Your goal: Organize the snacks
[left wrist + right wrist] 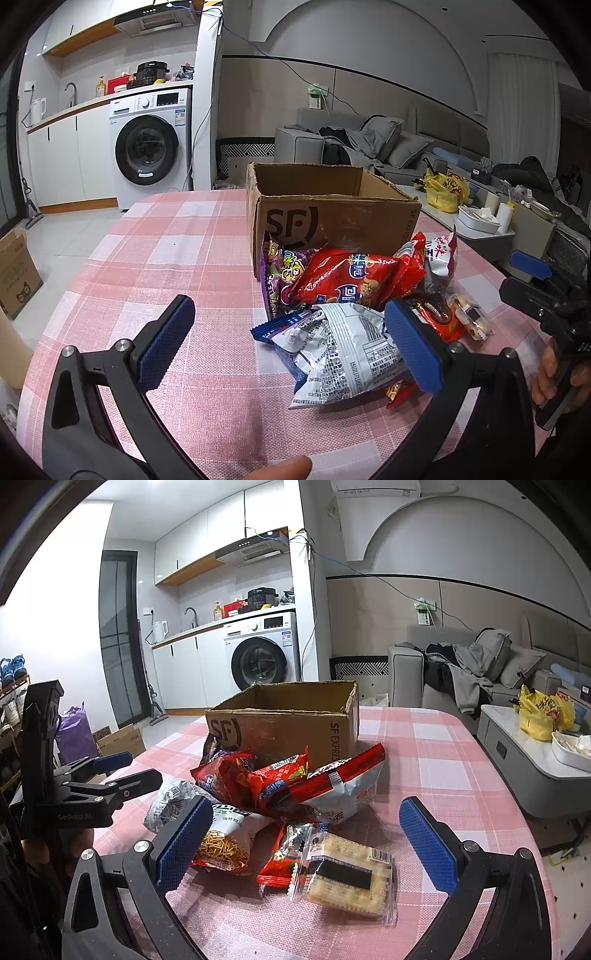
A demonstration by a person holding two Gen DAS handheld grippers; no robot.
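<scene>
the left gripper [291,347] stood wide apart, its blue pads [166,343] clear of everything, holding nothing. it hung low over the table [147,251], with a silver packet [343,354] lying between and just ahead of the fingers, the right pad overlapping that packet's edge in view; contact could not be confirmed. the right gripper [306,845] was likewise wide apart and empty, poised above a clear-wrapped cracker pack [347,878] that lay flat on the cloth between its fingers, not touching either pad as far as could be told. beside that pack lay a noodle-snack bag [225,842] under the left pad, and a small red wrapper [277,871] touching the cracker pack. the snacks formed one loose pile at the near side of the table: a red bag [354,280] on top, a purple bag [277,280] leaning against the box, a red-and-white bag [340,786] toward the right side. directly behind the pile, touching it, stood an open cardboard box [332,206], upright; its inside was not visible. a person's hand [554,376] gripped the right tool's handle. a washer [147,147] and a sofa [369,144] stood well apart in the background.
</scene>
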